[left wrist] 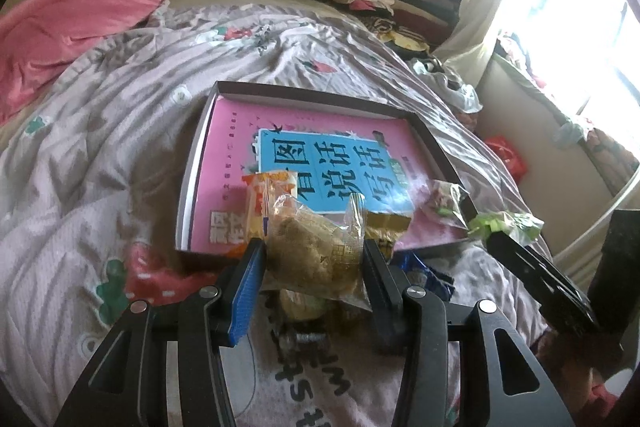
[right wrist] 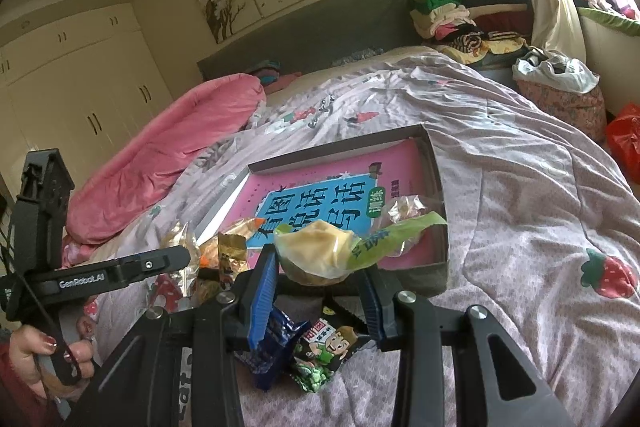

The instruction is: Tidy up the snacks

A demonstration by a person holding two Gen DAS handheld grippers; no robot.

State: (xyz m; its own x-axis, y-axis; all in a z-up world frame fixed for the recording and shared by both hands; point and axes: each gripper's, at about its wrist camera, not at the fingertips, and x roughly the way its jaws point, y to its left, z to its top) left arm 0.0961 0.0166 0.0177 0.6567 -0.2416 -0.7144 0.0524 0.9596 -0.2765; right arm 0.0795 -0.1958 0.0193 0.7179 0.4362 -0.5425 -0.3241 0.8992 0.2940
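Here, left gripper [left wrist: 314, 251] clamps brown snack [left wrist: 308, 243], right gripper [right wrist: 320, 267] clamps green-wrapped pastry [right wrist: 320, 253], near box edge [right wrist: 438, 263].

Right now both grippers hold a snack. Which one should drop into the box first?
Right, probably. The right gripper holds its green-wrapped pastry just at the box near edge; the left gripper grips a clear-wrapped cake slightly short of it.

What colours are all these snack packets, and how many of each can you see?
Green: 2, held pastry, cartoon packet
Clear: 2, held cake, tray packet
Blue packet: 1
Orange packet: 1
Gold packet: 1
Total: 7 clearly visible
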